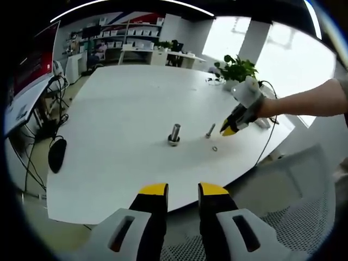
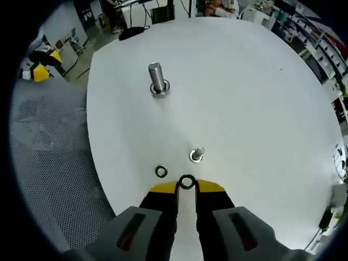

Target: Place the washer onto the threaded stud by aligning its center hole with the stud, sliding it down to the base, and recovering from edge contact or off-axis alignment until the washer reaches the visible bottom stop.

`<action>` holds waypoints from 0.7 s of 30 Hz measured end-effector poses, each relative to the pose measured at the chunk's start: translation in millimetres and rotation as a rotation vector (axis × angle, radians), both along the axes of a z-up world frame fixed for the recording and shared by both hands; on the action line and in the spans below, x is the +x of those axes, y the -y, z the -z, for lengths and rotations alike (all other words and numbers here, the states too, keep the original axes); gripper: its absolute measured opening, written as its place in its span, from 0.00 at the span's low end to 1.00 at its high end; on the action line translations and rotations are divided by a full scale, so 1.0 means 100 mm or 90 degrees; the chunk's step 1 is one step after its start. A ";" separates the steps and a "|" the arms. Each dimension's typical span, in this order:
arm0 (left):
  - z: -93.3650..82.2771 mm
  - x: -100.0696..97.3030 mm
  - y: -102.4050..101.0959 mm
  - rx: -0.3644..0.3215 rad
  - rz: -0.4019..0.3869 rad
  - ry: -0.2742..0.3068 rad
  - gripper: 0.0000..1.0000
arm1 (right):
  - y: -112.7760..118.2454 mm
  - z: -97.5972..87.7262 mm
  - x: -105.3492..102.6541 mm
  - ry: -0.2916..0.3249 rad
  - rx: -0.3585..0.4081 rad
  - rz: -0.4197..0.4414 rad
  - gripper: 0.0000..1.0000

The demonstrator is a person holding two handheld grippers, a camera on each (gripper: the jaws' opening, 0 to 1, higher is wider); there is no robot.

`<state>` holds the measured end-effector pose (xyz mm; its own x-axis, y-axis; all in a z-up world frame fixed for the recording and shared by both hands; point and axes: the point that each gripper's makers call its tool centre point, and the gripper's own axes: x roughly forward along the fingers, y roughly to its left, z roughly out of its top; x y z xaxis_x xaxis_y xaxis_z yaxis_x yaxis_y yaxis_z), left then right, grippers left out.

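The white tabletop (image 2: 261, 98) carries everything, and the hardware sits grouped near one edge, within easy reach of the person's right arm. Largest of the parts is the big threaded stud (image 2: 157, 78), which stands upright on its base well out on the tabletop; it already appears to have a ring seated around its foot, probably marking the bottom stop the washer must reach. A smaller stud (image 2: 197, 154) stands upright nearer the edge, apart from the big one. Just beside it a spare washer (image 2: 161, 172) lies flat on the surface.

The right claw (image 2: 186, 187) has its yellow-tipped jaws drawn close together, and a washer (image 2: 187, 182) sits right at their tips, seemingly pinched by its rim so that the center hole stays free for the stud. Whether it is lifted clear of the tabletop cannot be told from the right gripper view. In the left gripper view the same claw hangs low over the small stud and the spare washer, the arm reaching in from the side.

The left claw (image 1: 182, 189) is held back off the tabletop's edge, jaws parted with a clear gap and holding nothing, apparently kept out of the way.
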<state>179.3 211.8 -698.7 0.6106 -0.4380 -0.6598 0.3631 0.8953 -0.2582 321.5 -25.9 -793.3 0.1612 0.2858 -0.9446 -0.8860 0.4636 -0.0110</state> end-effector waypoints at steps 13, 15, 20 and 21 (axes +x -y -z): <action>-0.01 0.00 -0.01 -0.002 -0.006 0.001 0.19 | -0.20 -0.25 0.18 0.042 0.029 -0.026 0.13; -0.01 0.00 -0.01 0.000 -0.006 0.001 0.19 | -0.24 -0.27 0.20 0.047 0.029 -0.032 0.13; -0.01 0.01 -0.01 -0.001 -0.008 0.002 0.19 | -0.26 -0.24 0.24 0.055 0.016 -0.050 0.13; -0.01 0.01 -0.02 -0.001 -0.008 0.002 0.19 | -0.26 -0.24 0.25 0.055 0.015 -0.051 0.13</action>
